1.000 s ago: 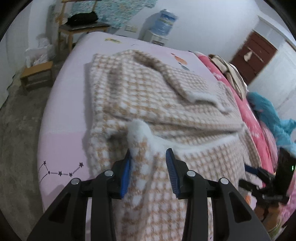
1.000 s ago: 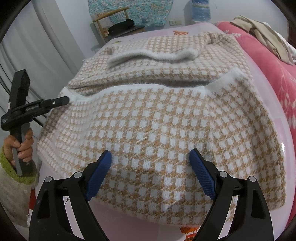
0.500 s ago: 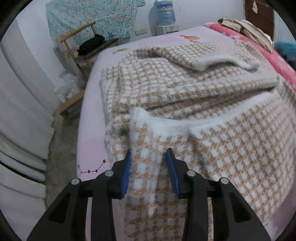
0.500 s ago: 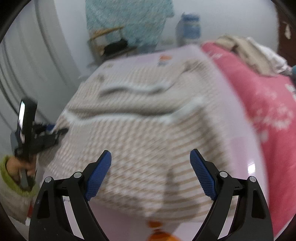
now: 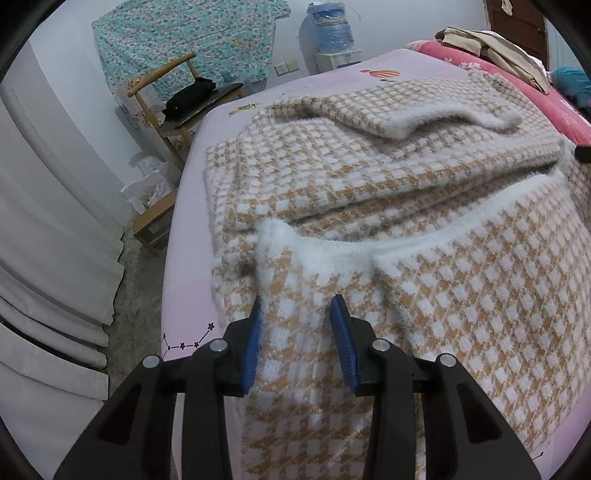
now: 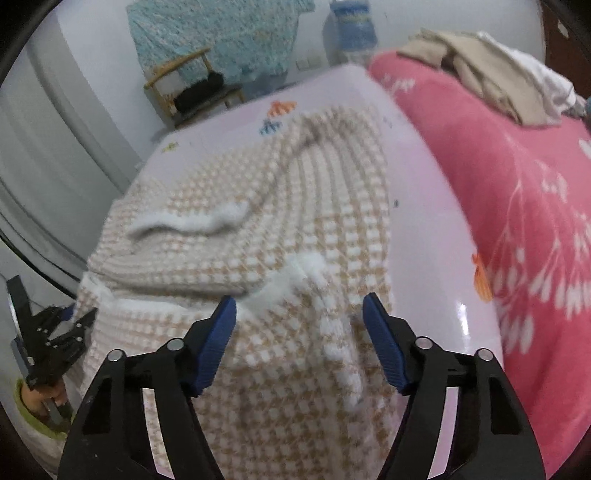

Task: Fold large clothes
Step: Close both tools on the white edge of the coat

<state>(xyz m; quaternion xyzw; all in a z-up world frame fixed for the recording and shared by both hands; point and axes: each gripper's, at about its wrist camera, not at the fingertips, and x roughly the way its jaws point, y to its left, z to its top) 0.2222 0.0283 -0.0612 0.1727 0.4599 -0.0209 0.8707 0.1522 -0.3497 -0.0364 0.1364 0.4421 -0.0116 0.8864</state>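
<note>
Bedroom scene: pale pink bed sheet filling most of both views, white wall behind. Spread across the sheet, a large fuzzy knit garment in tan-and-white houndstooth check with white fluffy trim, partly folded, a sleeve laid across its top in the upper centre of the left wrist view.

At the bottom centre of the left wrist view, the left gripper, black arms with blue pads, narrowly parted with a raised ridge of the checked knit bunched between the pads and seemingly pinched by them. Same gripper seen at the lower left edge of the right wrist view, held by a hand in a green cuff.

At the bottom centre of the blurred right wrist view, the right gripper, jaws just closing in yet apart, a fold of the garment's near right edge between the pads, neither pad pressing it.

Upper left: wooden chair carrying a dark bag, under a teal patterned cloth on the wall. Top centre: blue water jug. Right side: pink floral blanket with beige clothes heaped on it.
</note>
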